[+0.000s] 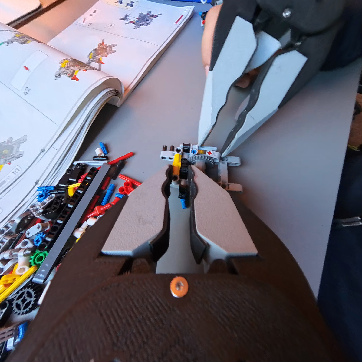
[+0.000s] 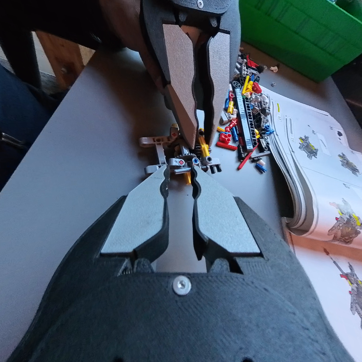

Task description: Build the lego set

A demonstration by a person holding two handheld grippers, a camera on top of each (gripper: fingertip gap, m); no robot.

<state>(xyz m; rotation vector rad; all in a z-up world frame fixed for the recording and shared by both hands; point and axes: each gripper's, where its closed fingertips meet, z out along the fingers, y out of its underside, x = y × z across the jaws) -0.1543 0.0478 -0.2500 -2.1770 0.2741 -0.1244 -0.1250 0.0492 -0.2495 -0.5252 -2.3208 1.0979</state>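
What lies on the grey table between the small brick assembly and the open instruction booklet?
In both views, loose building pieces lie scattered between the brick assembly and the booklet: red axles, blue pins and black beams.

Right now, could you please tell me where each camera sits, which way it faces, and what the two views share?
Left wrist view: sits on the brown left gripper, facing along its fingers at the brick assembly they clamp on the grey table; the right gripper opposite.
Right wrist view: sits on the black right gripper, facing back at the assembly's near edge, its fingers about a grey axle.
Shared: assembly, loose parts pile, open instruction book.
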